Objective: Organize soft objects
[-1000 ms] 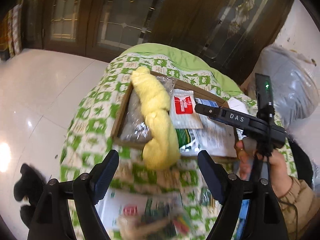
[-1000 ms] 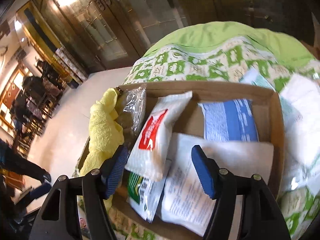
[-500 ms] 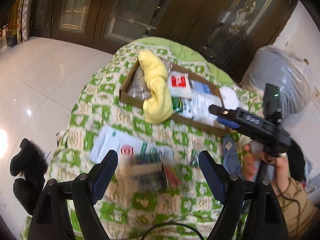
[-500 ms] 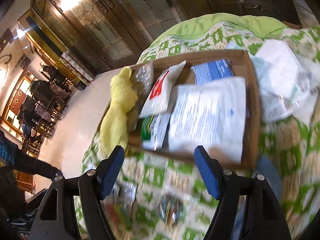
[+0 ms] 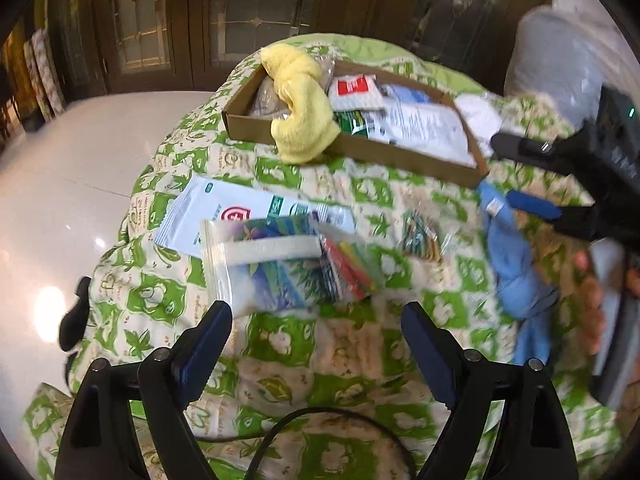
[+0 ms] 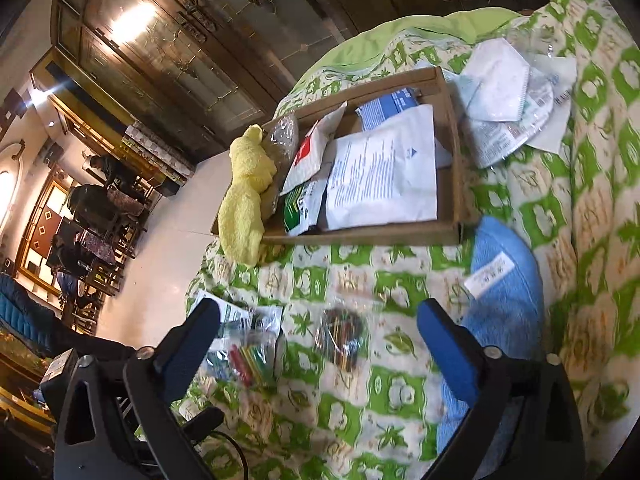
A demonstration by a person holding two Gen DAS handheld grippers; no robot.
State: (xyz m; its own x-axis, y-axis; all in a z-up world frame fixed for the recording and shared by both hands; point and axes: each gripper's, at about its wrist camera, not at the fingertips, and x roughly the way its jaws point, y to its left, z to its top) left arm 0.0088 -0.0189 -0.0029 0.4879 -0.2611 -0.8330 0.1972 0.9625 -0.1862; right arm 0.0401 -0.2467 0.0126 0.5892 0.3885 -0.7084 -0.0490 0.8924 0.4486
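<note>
A cardboard tray lies on the green-and-white quilt. It holds a yellow towel that hangs over its near wall, plus several flat packets. My left gripper hovers over the quilt with its jaws opening and nothing between them; a clear zip bag with a floral cloth lies just ahead. The jaws of my right gripper are opening too, above a small bag of rubber bands that they do not touch. A blue cloth lies by its right finger.
A white packet with a red logo and a bag of coloured sticks lie near the zip bag. White masks and wrappers sit right of the tray. Shiny floor borders the quilt on the left, with dark wooden doors behind.
Both grippers have pulled back from the tray, which now looks smaller and farther. Loose bags and the blue cloth have come into view. The right jaws stand much wider.
</note>
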